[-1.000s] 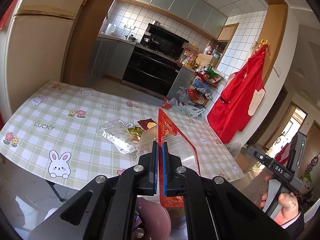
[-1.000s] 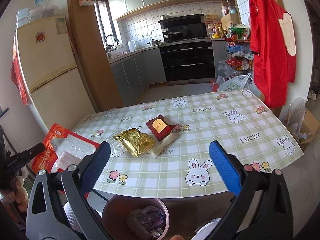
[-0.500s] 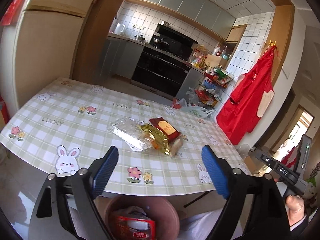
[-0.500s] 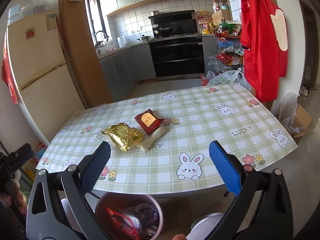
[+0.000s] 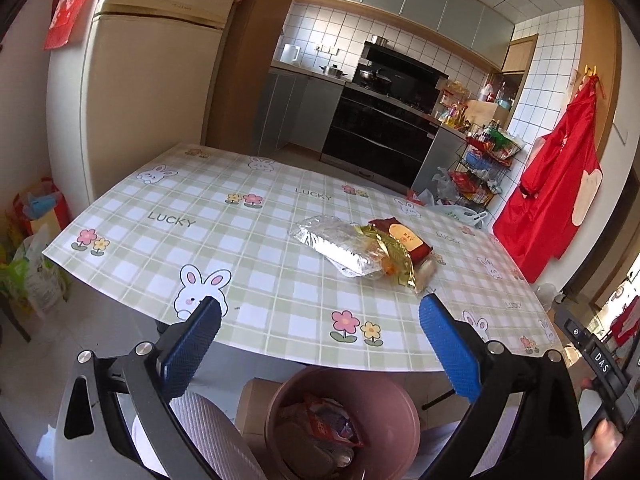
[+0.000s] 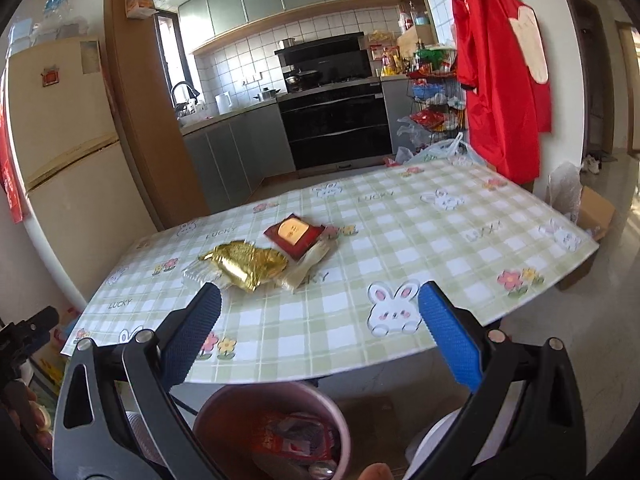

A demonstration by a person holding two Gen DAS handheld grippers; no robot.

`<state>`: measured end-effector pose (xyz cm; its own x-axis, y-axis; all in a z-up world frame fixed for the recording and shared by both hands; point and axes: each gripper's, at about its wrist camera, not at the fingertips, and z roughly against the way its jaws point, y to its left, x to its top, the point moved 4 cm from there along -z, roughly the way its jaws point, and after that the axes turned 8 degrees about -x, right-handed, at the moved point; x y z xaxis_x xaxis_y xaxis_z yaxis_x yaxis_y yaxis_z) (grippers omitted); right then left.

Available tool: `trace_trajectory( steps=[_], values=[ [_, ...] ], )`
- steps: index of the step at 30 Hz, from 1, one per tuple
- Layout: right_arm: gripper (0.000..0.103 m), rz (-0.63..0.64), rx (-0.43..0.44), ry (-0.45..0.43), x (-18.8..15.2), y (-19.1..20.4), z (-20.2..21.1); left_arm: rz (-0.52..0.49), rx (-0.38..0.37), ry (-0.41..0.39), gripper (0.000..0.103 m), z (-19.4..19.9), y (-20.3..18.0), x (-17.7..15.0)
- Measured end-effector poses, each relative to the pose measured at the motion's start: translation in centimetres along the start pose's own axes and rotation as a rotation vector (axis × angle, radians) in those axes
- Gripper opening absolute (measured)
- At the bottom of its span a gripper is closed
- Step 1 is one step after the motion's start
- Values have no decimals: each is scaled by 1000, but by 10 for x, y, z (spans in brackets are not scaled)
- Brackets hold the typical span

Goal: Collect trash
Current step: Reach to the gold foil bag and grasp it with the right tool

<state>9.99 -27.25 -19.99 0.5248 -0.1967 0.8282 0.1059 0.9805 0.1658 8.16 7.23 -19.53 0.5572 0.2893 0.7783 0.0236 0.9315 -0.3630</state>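
Red and clear plastic, the big snack bag that was clenched between the left gripper's (image 5: 319, 334) pads a second ago, is no longer there. Those jaws are opening now, spread to nearly their widest, with nothing between them. Below and just behind the blue pads sits the pink bin (image 5: 400, 400), and a crumpled red packet (image 5: 320, 420) lies on top of the rubbish inside it, so the bag looks to have dropped straight in. That piece of trash counts as collected.

Both hands have also sunk a little, so each camera now looks more squarely over the near edge of the checked table (image 5: 168, 236).

The right gripper (image 6: 319, 330) is released as well, jaws wide apart and holding nothing, just as it was a second ago. The bin (image 6: 224, 400) shows beneath its pads too.

What remains is a small heap on the table, ahead of both sets of jaws and well beyond their tips: a silver foil pack (image 5: 334, 244), a gold wrapper (image 6: 244, 264), a dark red packet (image 6: 294, 231) and a pale clear wrapper (image 6: 310, 262), all touching or overlapping. From the right gripper the heap lies ahead and towards its left finger; from the left gripper it lies ahead and slightly towards its right finger. Either hand is free to reach for it next.
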Motion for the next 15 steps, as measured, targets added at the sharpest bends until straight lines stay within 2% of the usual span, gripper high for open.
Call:
trace_trajectory(
  steps=[5, 8, 12, 15],
  values=[
    [97, 41, 39, 70, -18, 11, -17, -3, 10, 75, 97, -16, -1, -33],
    [97, 31, 108, 131, -24, 14, -25, -19, 16, 121, 97, -27, -1, -47],
    [97, 94, 67, 169, -32, 15, -38, -12, 19, 136, 97, -36, 2, -52],
    [97, 112, 98, 183, -32, 13, -50, -14, 27, 138, 97, -43, 7, -53]
  ],
)
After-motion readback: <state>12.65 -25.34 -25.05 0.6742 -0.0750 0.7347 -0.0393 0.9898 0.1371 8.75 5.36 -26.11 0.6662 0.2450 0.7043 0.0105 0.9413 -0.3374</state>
